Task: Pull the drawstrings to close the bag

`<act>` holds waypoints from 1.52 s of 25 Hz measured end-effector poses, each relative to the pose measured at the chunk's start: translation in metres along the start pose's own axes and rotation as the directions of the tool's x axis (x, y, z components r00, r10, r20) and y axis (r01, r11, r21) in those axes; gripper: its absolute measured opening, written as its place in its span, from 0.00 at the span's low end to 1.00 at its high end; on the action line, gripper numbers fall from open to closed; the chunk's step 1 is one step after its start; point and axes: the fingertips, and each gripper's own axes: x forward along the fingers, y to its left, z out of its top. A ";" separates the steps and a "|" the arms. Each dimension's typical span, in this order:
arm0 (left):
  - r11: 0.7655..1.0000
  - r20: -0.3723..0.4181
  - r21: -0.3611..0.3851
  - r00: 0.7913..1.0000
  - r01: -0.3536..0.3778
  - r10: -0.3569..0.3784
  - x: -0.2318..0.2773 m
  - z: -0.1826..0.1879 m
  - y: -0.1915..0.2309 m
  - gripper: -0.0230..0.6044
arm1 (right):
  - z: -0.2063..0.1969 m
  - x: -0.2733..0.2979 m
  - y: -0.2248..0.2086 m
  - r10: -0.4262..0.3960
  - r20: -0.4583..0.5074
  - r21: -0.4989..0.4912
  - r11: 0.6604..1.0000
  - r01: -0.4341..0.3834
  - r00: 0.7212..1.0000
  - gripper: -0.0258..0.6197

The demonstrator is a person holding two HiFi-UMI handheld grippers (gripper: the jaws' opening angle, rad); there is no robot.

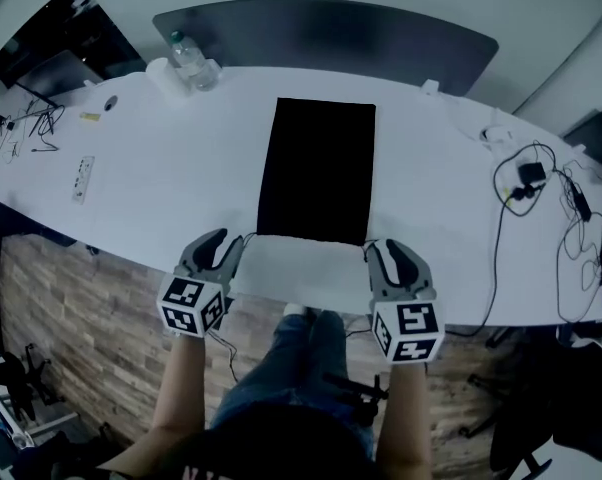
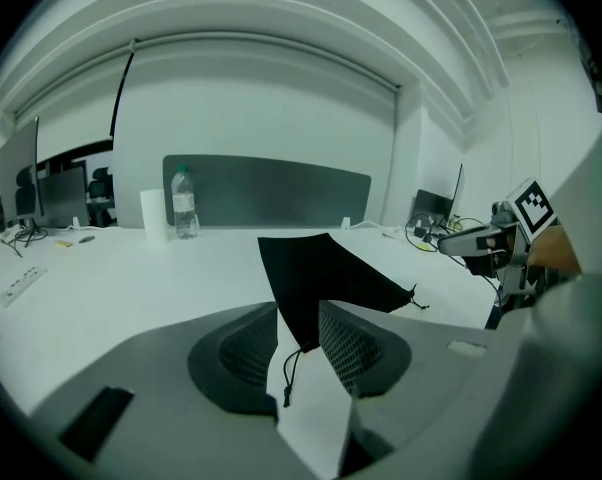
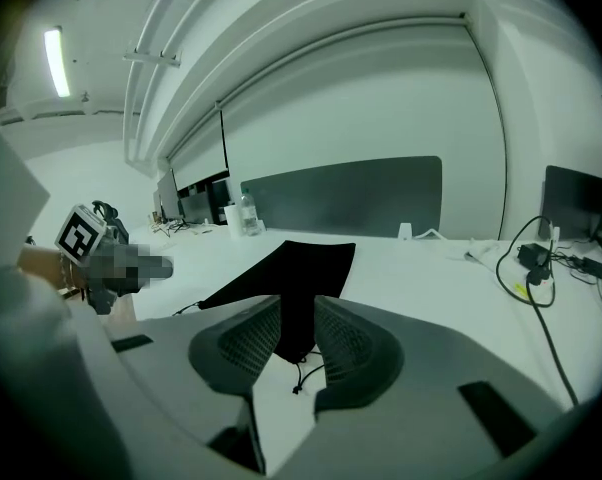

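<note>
A flat black drawstring bag (image 1: 316,168) lies on the white table (image 1: 161,178), its mouth toward the near edge. My left gripper (image 1: 231,251) sits at the bag's near left corner and my right gripper (image 1: 379,253) at its near right corner. In the left gripper view the open jaws (image 2: 299,343) stand around the bag (image 2: 321,278) corner, and a loose drawstring (image 2: 289,376) hangs between them untouched. In the right gripper view the open gripper (image 3: 299,346) likewise frames the bag (image 3: 293,273) corner and its drawstring (image 3: 303,376). Neither gripper's pads press on the bag or its strings.
A water bottle (image 1: 187,60) and a white roll (image 1: 165,74) stand at the far left. A power strip (image 1: 82,178) lies left. Cables and chargers (image 1: 541,183) spread across the right side. A grey partition (image 1: 321,33) lines the far edge. The table's near edge runs just under both grippers.
</note>
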 end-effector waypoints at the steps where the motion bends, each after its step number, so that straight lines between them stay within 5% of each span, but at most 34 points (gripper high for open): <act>1: 1.000 -0.013 -0.002 1.000 0.002 -0.002 0.001 -0.007 0.000 0.23 | -0.007 0.001 0.002 0.005 -0.014 -0.001 1.000 -0.005 1.000 0.18; 14: 0.998 -0.203 0.053 0.979 0.012 -0.001 0.027 -0.083 0.002 0.23 | -0.086 0.020 0.014 0.008 -0.191 0.018 1.000 -0.005 0.981 0.19; 21: 1.000 -0.265 0.031 0.964 0.004 0.005 0.034 -0.095 0.008 0.21 | -0.102 0.027 0.011 -0.018 -0.236 0.014 1.000 0.022 0.972 0.21; 25: 0.997 -0.332 0.038 0.942 0.069 -0.053 0.038 -0.095 0.004 0.08 | -0.111 0.036 0.012 -0.029 -0.286 0.004 1.000 0.031 0.958 0.25; 28: 0.994 -0.369 0.060 0.928 0.089 -0.061 0.039 -0.095 0.002 0.07 | -0.113 0.043 0.010 -0.070 -0.320 -0.027 0.998 0.065 0.945 0.25; 35: 0.995 -0.376 0.068 0.926 0.071 -0.040 0.039 -0.096 0.004 0.07 | -0.117 0.049 0.009 -0.096 -0.330 -0.031 0.995 0.091 0.939 0.17; 38: 0.996 -0.380 0.062 0.924 0.071 -0.042 0.040 -0.097 0.001 0.07 | -0.119 0.047 0.006 -0.105 -0.340 -0.040 0.994 0.098 0.935 0.06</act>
